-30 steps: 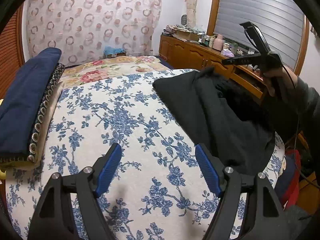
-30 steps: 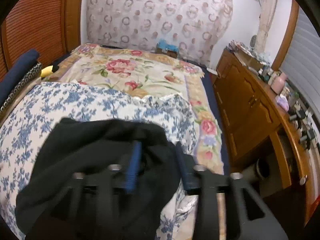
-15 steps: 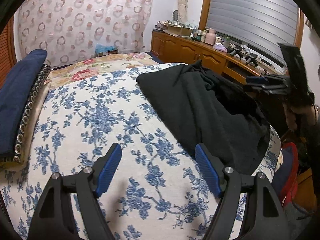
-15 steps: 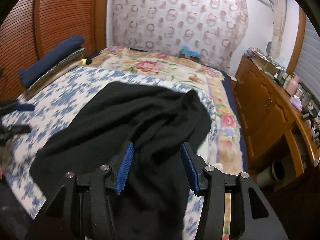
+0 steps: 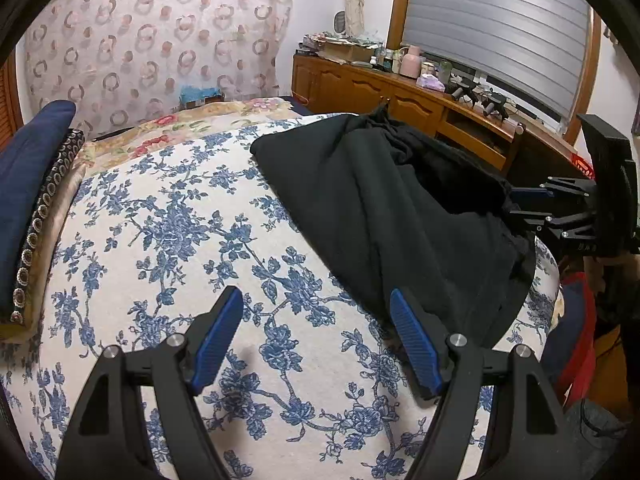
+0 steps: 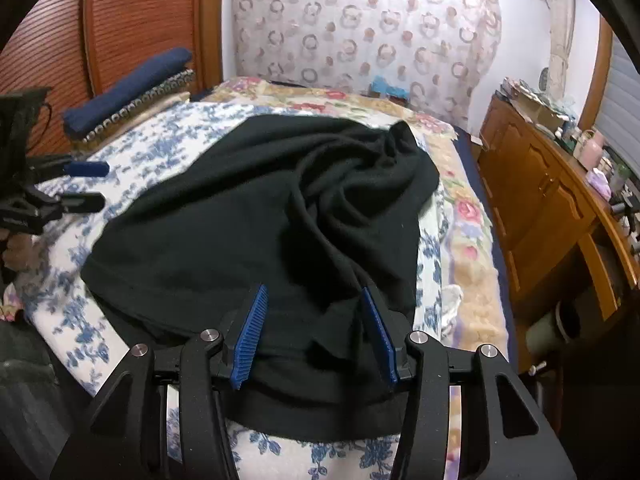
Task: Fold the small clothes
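Note:
A black garment [image 5: 384,208] lies crumpled on the right part of the blue-flowered bedspread [image 5: 168,240]; it fills the middle of the right wrist view [image 6: 256,216]. My left gripper [image 5: 316,336] is open and empty, low over the bedspread just left of the garment's near edge. My right gripper [image 6: 314,328] is open, its blue pads either side of a fold at the garment's near edge, not closed on it. It shows at the right of the left wrist view [image 5: 524,204], at the garment's edge.
A folded dark blue cloth [image 5: 24,184] on a patterned cushion lies along the bed's left side. A wooden cabinet [image 5: 400,96] with clutter runs along the right, under a shuttered window. A floral quilt [image 6: 468,216] lies beyond. A red item [image 5: 576,340] sits by the bed's right edge.
The right gripper let the black garment down onto the bed, pulled back to its near edge and opened wider. The left gripper stayed open and shifted slightly.

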A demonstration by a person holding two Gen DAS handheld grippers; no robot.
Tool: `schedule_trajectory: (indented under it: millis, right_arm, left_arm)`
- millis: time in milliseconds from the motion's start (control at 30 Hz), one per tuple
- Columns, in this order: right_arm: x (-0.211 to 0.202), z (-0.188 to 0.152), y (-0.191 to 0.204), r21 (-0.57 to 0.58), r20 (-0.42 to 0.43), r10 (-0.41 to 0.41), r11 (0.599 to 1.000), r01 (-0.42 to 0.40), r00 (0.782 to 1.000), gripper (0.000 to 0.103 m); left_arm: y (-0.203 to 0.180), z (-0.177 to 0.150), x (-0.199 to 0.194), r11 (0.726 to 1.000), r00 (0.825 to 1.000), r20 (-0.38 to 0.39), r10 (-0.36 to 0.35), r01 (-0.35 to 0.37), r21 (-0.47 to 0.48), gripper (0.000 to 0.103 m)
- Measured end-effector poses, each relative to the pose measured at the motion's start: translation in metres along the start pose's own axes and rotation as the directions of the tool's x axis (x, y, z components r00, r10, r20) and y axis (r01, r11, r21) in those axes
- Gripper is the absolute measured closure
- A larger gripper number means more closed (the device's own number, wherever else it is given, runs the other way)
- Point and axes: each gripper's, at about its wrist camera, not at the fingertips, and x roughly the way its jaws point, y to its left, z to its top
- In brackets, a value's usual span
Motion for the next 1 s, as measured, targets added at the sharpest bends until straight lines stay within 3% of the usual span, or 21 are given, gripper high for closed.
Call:
schedule_trajectory:
  millis: [267, 367, 433, 500, 767, 1000]
  right_arm:
    - [0.012, -0.005, -0.005, 0.031, -0.012, -0.005, 1.000, 0.006, 1.000, 0.062]
    - [0.014, -0.005, -0.006, 0.032, -0.011, -0.011, 0.999, 0.011, 1.000, 0.073]
    - [0.014, -0.006, -0.007, 0.036, -0.007, -0.003, 0.999, 0.003, 1.000, 0.093]
    - [0.010, -0.007, -0.008, 0.052, 0.001, 0.018, 0.998, -0.018, 1.000, 0.099]
    - [-0.036, -0.007, -0.016, 0.077, 0.081, 0.001, 0.997, -0.007, 0.997, 0.101]
    - [-0.064, -0.034, -0.029, 0.081, 0.015, -0.037, 0.996, 0.036, 0.999, 0.101]
  left_arm:
    - [-0.003, -0.002, 0.004, 1.000, 1.000, -0.012, -0.002, 0.002, 0.004, 0.027]
    - [-0.004, -0.003, 0.005, 1.000, 1.000, -0.017, -0.003, 0.003, 0.007, 0.027]
    - [-0.005, -0.003, 0.006, 1.000, 1.000, -0.021, -0.004, 0.004, 0.008, 0.027]
    - [-0.006, -0.003, 0.007, 1.000, 1.000, -0.025, -0.004, 0.005, 0.010, 0.027]
    - [-0.011, -0.003, 0.007, 1.000, 0.999, -0.030, -0.010, 0.011, 0.022, 0.027]
    - [-0.017, -0.002, 0.007, 0.999, 0.999, -0.032, -0.025, 0.026, 0.031, 0.027]
